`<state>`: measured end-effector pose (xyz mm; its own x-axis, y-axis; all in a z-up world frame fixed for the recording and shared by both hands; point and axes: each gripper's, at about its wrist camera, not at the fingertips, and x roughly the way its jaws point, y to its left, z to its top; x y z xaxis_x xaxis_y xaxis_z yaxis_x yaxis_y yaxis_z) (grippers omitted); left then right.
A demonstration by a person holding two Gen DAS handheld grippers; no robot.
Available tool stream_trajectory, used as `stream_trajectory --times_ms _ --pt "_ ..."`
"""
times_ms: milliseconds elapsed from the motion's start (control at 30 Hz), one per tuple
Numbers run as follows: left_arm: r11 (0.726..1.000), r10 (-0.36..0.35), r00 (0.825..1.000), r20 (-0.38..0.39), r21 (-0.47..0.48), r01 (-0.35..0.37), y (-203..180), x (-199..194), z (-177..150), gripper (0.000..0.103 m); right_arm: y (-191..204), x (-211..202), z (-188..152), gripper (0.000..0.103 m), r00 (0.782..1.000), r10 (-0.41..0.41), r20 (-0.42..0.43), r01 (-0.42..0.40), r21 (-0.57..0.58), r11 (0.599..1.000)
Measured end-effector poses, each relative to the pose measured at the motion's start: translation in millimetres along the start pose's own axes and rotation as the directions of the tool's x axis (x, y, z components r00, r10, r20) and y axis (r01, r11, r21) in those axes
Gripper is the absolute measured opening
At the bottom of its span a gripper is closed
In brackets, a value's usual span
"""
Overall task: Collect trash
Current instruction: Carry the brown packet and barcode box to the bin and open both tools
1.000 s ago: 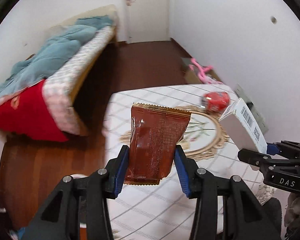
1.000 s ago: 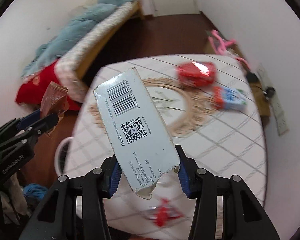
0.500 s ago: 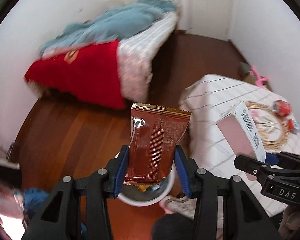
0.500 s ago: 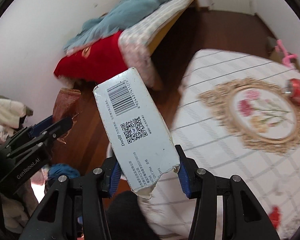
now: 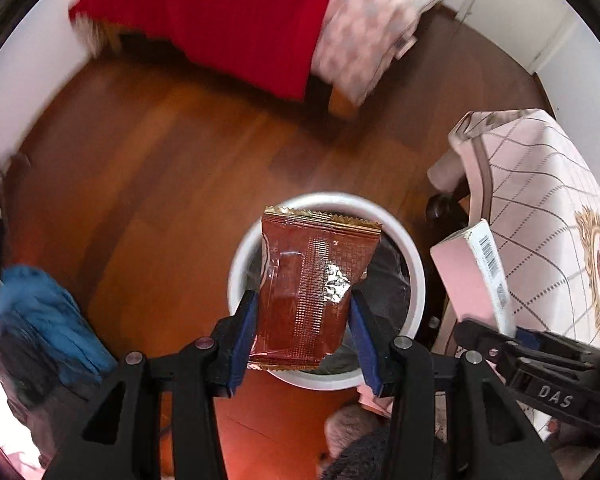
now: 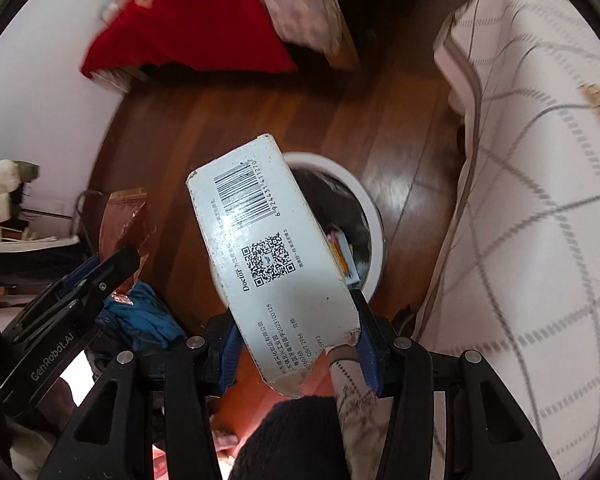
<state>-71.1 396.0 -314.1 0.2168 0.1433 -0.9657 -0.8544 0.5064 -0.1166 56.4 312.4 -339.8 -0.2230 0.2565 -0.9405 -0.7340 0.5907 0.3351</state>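
So the left gripper point(image 5: 304, 332) has its blue pads clamped on the lower sides of a brown wrapper point(image 5: 312, 280), which stands upright with its gold crimped edge at 12 o'clock. In the left wrist view the wrapper sits right over a white bin point(image 5: 404, 240) with a dark liner, down on the wood floor point(image 5: 160, 168). The wrapper's torn bottom corner shows some silver foil.

The right gripper point(image 6: 300, 344) is pinching a white box point(image 6: 268, 248) near its ripped lower end; the box leans toward 11 o'clock, barcode and QR code facing the camera. Behind it, around 2 o'clock of the box, the bin shows some colourful scraps already inside. From the left wrist view the box is at 3 o'clock of the bin, pink side showing.

A table with a checked cloth point(image 6: 532, 184) fills the 3 o'clock side, a red blanket point(image 5: 236, 20) is at 12 o'clock, and a blue cloth point(image 5: 48, 312) lies at 9 o'clock on the floor.
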Motion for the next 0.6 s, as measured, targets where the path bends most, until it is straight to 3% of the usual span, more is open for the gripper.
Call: stream_trajectory --times_ms 100,267,333,367,467,500,533,600 --pt "0.996 -0.069 0.994 -0.083 -0.056 0.064 13 25 7 0.042 0 26 13 0.051 0.998 -0.026 -0.054 0.027 0.001 1.000" --pt "0.991 -0.093 0.989 -0.118 -0.112 0.080 25 34 12 0.046 -3 47 26 0.054 0.994 -0.042 -0.099 0.042 -0.001 0.999" --pt "0.990 -0.084 0.990 -0.110 -0.123 0.070 29 32 12 0.062 -4 50 30 0.055 0.994 -0.033 -0.104 0.033 0.004 0.999" --pt "0.989 -0.087 0.991 -0.106 -0.131 0.073 31 31 11 0.065 -7 53 34 0.055 0.994 -0.033 -0.101 0.034 0.003 0.999" --pt "0.986 -0.090 0.991 -0.100 -0.151 0.075 37 28 10 0.078 -6 50 35 0.068 0.995 -0.057 -0.079 0.057 -0.011 0.998" --pt "0.985 -0.089 0.991 -0.097 -0.155 0.073 38 26 9 0.097 -6 46 34 0.074 0.995 -0.067 -0.067 0.066 -0.021 0.998" --pt "0.985 -0.090 0.992 -0.094 -0.157 0.074 39 27 11 0.102 -5 42 33 0.075 0.996 -0.072 -0.059 0.071 -0.029 0.997" --pt "0.985 -0.080 0.993 -0.088 -0.159 0.065 41 23 9 0.102 -4 35 29 0.080 0.994 -0.095 -0.045 0.093 -0.047 0.995"
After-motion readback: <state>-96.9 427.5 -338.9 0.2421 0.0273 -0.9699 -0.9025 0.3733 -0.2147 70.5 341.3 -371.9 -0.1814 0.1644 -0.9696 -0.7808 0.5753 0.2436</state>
